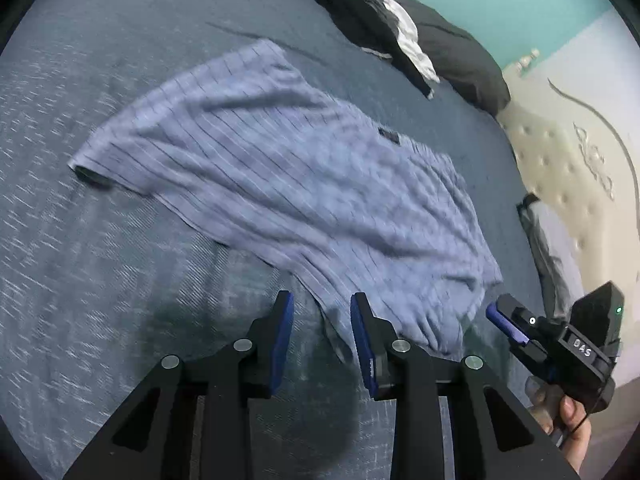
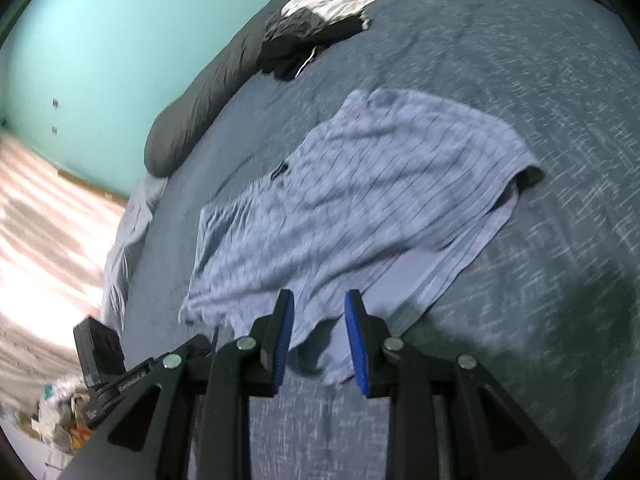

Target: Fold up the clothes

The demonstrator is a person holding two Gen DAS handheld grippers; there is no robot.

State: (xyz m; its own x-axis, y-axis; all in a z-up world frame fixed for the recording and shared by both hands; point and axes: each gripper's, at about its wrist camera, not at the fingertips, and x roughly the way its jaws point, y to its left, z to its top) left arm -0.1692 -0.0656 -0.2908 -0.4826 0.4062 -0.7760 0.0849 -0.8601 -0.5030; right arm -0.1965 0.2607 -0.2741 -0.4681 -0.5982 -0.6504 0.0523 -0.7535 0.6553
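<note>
Your left claw point(image 1: 322, 312) hovers with its blue-padded fingers apart and empty, just above the near hem of the striped shirt point(image 1: 280, 176) on the bed point(image 1: 80, 280). Your right claw point(image 2: 319, 310) is likewise spread wide, holding nothing, poised over the same near edge of the garment, with cloth showing between its fingers below. In the left wrist view the right claw's housing appears at the lower right, gripped by your hand point(image 1: 576, 420); white letters on it look like "DAS", though blur makes this uncertain. In the right wrist view the other tool's body carries small white lettering too blurred to read.

The shirt, pale blue with thin dark stripes, lies spread and wrinkled across the middle of the dark blue bedcover, a small dark label patch point(image 1: 389, 135) on its upper side; no writing on it can be made out. One open, dark-lined end point(image 1: 90, 172) points toward the bed's left side.

Farther back, a black and white garment point(image 1: 392, 36) lies crumpled by a dark rolled blanket point(image 2: 208, 92) along the bed's far edge, under a turquoise wall point(image 2: 120, 40).
</note>
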